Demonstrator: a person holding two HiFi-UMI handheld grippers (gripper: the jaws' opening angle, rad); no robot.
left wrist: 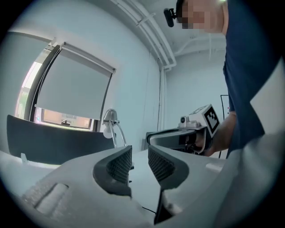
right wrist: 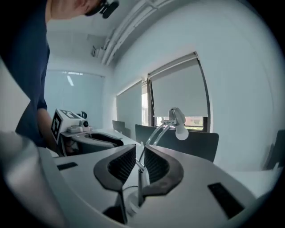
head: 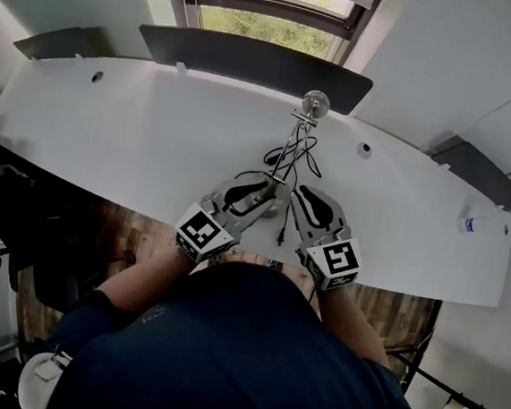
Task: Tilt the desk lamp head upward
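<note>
**Item: desk lamp** (head: 290, 148). Slim metal construction. The twin-rod arm rises at a slant from a small round base (right wrist: 132, 205) and lower post (right wrist: 141, 178). The lamp head (head: 315, 104) is a small rounded shade carrying a white bulb (right wrist: 181, 132). A black cable (head: 306, 160) lies looped on the white table (head: 136, 134) beside the arm.

**Location.** It stands near the front edge of the table, in front of the person. The head leans away towards the window (head: 264, 25).

**View notes.**
- The head view shows the whole layout from above: lamp, cable, and both claws converging on the lamp's foot from either side.
- The right gripper view alone shows the post and base close up, and the shade in profile against a roller blind (right wrist: 178, 87).
- The left gripper view shows only the upper arm and lamp head (left wrist: 109, 116), beyond and left of its own pads.

**Left claw** (head: 259, 189) (left wrist: 140, 162). Jaws are slightly spread with nothing between them. It sits just beside the lamp's lower end.

**Right claw** (head: 306, 195) (right wrist: 139, 162). Jaws are narrowly parted. The lower post stands in the gap. Whether the pads touch it cannot be made out.

**Relation.** The two claws are near one another, and each shows in the other's view. The lamp head is well above and beyond both.
</note>
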